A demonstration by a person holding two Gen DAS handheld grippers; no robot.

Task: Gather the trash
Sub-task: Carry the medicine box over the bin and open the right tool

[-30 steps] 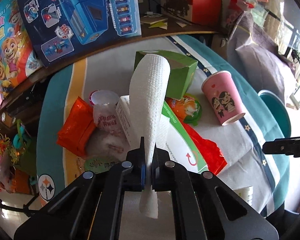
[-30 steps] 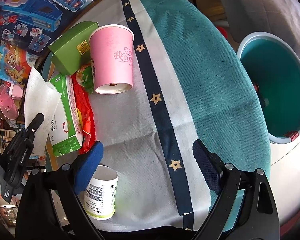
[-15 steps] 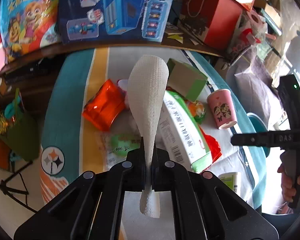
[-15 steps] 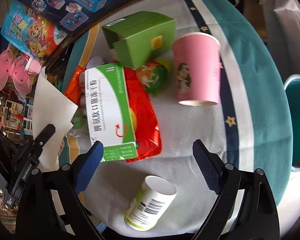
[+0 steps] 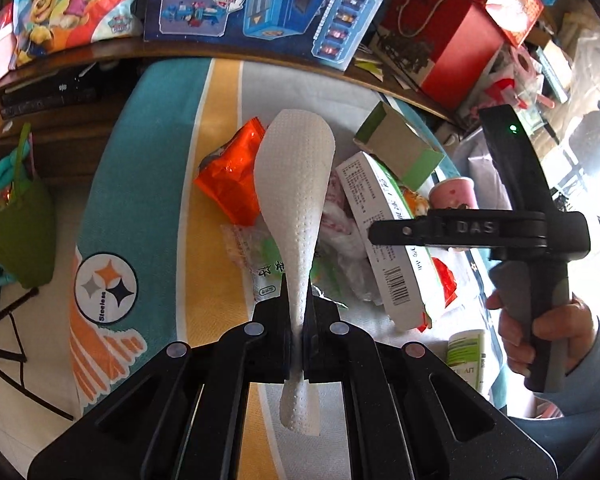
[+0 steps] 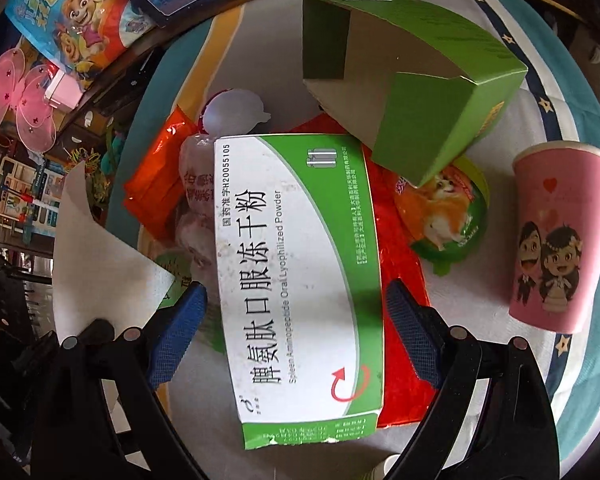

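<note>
My left gripper [image 5: 298, 308] is shut on a white paper towel [image 5: 296, 184], held up above the table; the towel also shows in the right wrist view [image 6: 100, 264]. My right gripper [image 6: 296, 320] is open, its blue pads on either side of a white and green medicine box [image 6: 296, 280], which lies on the trash pile. The box also shows in the left wrist view [image 5: 384, 232], below the right gripper's body [image 5: 512, 236]. Around it lie an orange wrapper [image 6: 156, 184], a red wrapper [image 6: 400, 300], a green carton [image 6: 412, 80] and a pink paper cup [image 6: 556, 240].
A small white and green bottle [image 5: 466, 356] lies near the table's front edge. Toy boxes [image 5: 260, 4] and a red box [image 5: 448, 40] stand behind the table. A green bag [image 5: 20, 224] hangs at the left. The tablecloth [image 5: 140, 184] is teal, white and yellow.
My right gripper moved left from the cup and teal bin, over the medicine box. My left gripper drew back and up with the paper towel.
</note>
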